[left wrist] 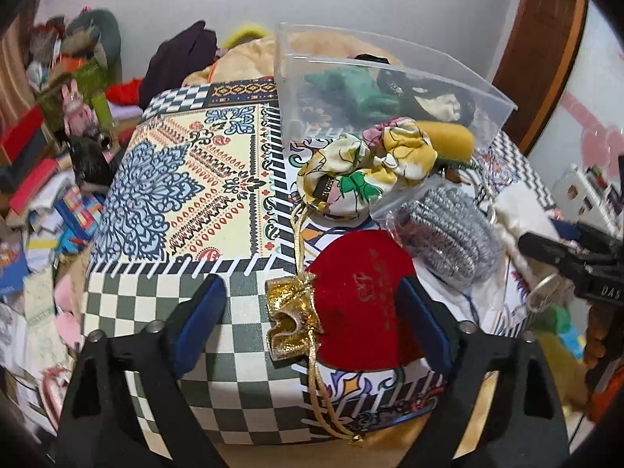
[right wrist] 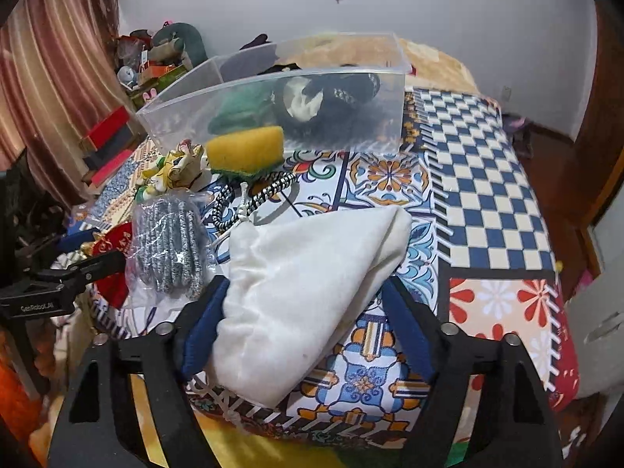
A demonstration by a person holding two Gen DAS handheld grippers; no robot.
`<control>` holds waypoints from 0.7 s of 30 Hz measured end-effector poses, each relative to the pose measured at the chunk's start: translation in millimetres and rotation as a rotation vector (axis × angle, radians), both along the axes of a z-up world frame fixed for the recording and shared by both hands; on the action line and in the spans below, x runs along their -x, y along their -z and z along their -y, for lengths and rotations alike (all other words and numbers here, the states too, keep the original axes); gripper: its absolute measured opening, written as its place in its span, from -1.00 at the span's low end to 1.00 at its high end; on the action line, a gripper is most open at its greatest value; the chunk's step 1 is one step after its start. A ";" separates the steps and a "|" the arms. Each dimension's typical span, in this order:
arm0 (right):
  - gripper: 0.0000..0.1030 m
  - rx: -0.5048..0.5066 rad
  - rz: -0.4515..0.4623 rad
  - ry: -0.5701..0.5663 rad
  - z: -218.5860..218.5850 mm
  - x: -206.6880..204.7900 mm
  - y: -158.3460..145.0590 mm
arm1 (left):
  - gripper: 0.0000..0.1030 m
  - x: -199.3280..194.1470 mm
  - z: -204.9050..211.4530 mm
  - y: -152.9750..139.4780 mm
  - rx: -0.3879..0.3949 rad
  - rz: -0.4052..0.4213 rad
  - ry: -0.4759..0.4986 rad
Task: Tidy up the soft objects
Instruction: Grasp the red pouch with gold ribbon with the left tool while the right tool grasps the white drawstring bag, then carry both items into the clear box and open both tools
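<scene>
Both grippers are standing released: left gripper (left wrist: 312, 312) straddling the red pouch (left wrist: 362, 300), right gripper (right wrist: 308, 319) straddling the white bag (right wrist: 304, 292). Clear bin (right wrist: 351, 117) is holding a few soft items; scrunchie (left wrist: 362, 167), sponge (right wrist: 245, 148), and bagged scourer (right wrist: 167, 241) are lying outside it on the table.

Layout, all on the patterned bench (right wrist: 487, 179): clear bin (right wrist: 273, 109) at the far side, knit items (right wrist: 241, 111) inside it; sponge (right wrist: 245, 147) just in front of the bin wall; scrunchie (left wrist: 362, 163) left of the sponge, touching it; bagged steel scourers (right wrist: 167, 245) nearer than the scrunchie; velvet pouch (left wrist: 362, 300) at the near-left edge, between the left gripper's fingers (left wrist: 201, 327); cloth drawstring bag (right wrist: 304, 296) right of the scourers, between the right gripper's fingers (right wrist: 204, 327); striped cord (right wrist: 253, 199) between sponge and bag.
</scene>
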State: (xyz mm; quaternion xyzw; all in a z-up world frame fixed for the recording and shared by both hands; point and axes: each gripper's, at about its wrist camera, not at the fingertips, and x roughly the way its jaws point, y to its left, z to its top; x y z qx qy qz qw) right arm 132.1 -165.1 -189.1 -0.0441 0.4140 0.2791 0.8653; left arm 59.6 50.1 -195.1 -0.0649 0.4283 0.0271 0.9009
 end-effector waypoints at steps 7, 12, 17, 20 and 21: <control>-0.13 0.016 0.038 -0.011 -1.5 4.8 -3.8 | 0.00 4.3 6.5 -2.4 -0.029 0.029 0.036; -0.42 0.017 0.060 -0.016 -2.6 3.2 -10.1 | -0.37 5.6 7.8 -6.6 0.000 0.032 0.052; -0.60 -0.004 0.084 -0.002 5.1 0.4 -20.2 | -0.43 9.5 10.6 -22.7 -0.017 0.073 0.053; -0.60 -0.047 0.101 0.010 11.3 -0.1 -30.5 | -0.43 13.4 9.8 -38.5 -0.024 0.125 0.034; -0.60 -0.055 0.110 0.016 13.5 -0.1 -34.0 | -0.43 14.6 9.1 -43.0 -0.020 0.139 0.034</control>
